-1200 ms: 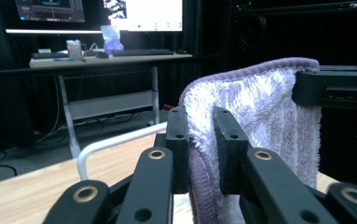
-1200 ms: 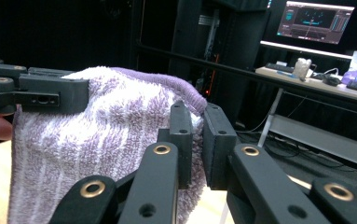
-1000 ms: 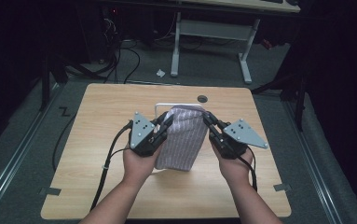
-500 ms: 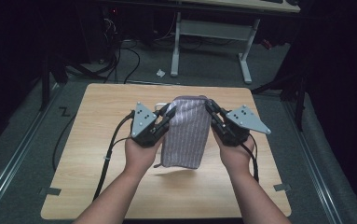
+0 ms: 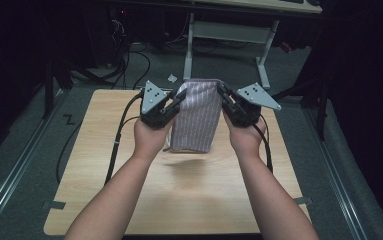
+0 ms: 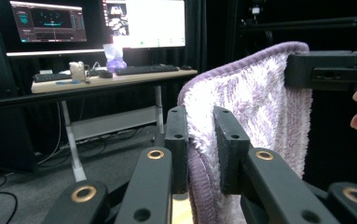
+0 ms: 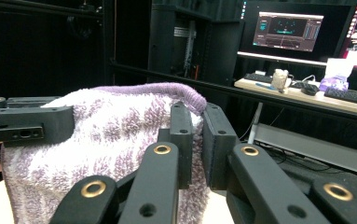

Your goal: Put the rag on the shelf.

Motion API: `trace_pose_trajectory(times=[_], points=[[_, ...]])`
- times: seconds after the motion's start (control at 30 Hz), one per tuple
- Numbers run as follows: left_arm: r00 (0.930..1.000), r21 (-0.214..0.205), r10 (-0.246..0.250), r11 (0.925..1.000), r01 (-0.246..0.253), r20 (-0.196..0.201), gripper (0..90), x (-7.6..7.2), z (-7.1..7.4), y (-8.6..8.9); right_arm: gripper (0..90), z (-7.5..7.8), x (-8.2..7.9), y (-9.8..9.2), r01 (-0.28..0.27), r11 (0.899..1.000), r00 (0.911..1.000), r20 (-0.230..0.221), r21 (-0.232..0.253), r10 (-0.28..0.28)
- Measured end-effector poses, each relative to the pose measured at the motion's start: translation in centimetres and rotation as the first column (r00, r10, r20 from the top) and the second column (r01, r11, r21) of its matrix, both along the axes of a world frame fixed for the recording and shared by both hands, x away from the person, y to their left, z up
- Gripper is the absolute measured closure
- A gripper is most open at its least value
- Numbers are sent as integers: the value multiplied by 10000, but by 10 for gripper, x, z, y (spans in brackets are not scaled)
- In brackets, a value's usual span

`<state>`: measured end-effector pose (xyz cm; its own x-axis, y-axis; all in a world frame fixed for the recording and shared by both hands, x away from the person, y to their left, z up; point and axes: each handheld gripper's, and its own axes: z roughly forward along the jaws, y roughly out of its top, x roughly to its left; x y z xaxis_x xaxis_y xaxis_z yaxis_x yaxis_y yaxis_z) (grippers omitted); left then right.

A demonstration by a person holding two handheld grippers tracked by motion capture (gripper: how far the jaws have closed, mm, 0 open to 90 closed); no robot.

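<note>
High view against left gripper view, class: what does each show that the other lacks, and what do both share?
High view alone: the wooden table, both forearms, and the towel's hanging lower edge. Left gripper view alone: lit monitors and a keyboard on a desk. Shared: the purple striped towel, pinched at its top corners by the left gripper and the right gripper.

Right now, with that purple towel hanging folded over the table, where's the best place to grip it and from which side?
Grip the purple towel at its two upper corners, along the folded top hem, coming in from each side edge. The left gripper and right gripper already pinch it there, and it hangs flat and even between them, lower end just above the table. The thick corded hem gives the pads something firm.
</note>
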<state>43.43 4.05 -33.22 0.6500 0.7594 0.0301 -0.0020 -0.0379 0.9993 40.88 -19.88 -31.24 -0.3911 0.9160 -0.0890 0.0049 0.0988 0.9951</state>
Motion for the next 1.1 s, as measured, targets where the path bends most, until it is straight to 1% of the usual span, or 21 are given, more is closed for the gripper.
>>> trace_pose_trajectory(times=[0.07,0.1,0.17,0.23,0.3,0.33,0.4,0.47,0.5,0.53,0.57,0.7,0.77,0.8,0.83,0.9,0.93,0.97,1.03,1.07,1.1], points=[[10000,-192,5,9998,-6,-50,776,8,2,1,845,3,8,1,23,10000,10000,-10,20,-23],[10000,-260,22,9997,-24,-76,776,11,3,2,845,4,12,2,24,10000,10000,60,-21,-24],[9998,-460,178,9988,-178,2,776,17,3,3,845,7,20,4,49,10000,10000,56,37,-49],[9997,-635,235,9977,-236,-24,775,23,2,5,845,10,31,8,95,9998,10000,3,-155,-95],[9994,-700,312,9970,-324,-180,773,31,1,8,845,12,40,11,83,9996,10000,-52,-282,-85],[9991,-688,323,9970,-341,-272,772,35,0,9,845,12,43,12,88,9993,9999,-60,-370,-90],[9980,-545,495,9972,-516,-394,772,42,0,10,845,11,52,15,115,9983,9999,-98,-570,-121],[9966,-583,592,9963,-626,-575,770,50,1,10,845,11,59,18,138,9979,9998,-120,-640,-146],[9954,-637,629,9957,-676,-721,768,55,2,11,845,10,64,19,191,9974,9996,-179,-690,-204],[9936,-624,633,9956,-692,-932,767,60,3,12,845,10,69,20,246,9971,9992,-285,-720,-267],[9921,-597,661,9956,-727,-1062,766,65,3,12,845,10,74,21,273,9970,9989,-353,-728,-299],[9880,-492,746,9954,-818,-1349,764,79,-2,9,845,7,90,22,381,9941,9974,-566,-1012,-439],[9835,-405,847,9949,-923,-1599,761,85,-7,8,843,5,97,22,378,9914,9965,-698,-1255,-468],[9789,-392,900,9943,-988,-1835,759,89,-10,6,843,3,102,21,342,9905,9960,-769,-1329,-447],[9766,-357,955,9939,-1042,-1928,759,91,-12,6,843,-1,107,20,323,9901,9947,-923,-1364,-452],[9697,-131,1090,9933,-1146,-2184,760,96,-18,4,843,-7,113,20,315,9885,9919,-1174,-1478,-492],[9669,4,1148,9930,-1178,-2280,759,98,-21,3,842,-11,117,20,290,9880,9884,-1428,-1520,-510],[9633,80,1121,9935,-1136,-2439,759,100,-24,3,841,-13,120,20,265,9877,9868,-1539,-1540,-505],[9597,35,1174,9927,-1205,-2553,763,102,-29,4,837,-18,125,21,233,9865,9834,-1742,-1619,-518],[9566,50,1197,9924,-1228,-2657,761,104,-31,4,826,-20,128,21,213,9872,9801,-1917,-1583,-518],[9543,125,1338,9907,-1354,-2674,755,106,-33,5,800,-22,130,22,142,9884,9762,-2119,-1515,-465]])
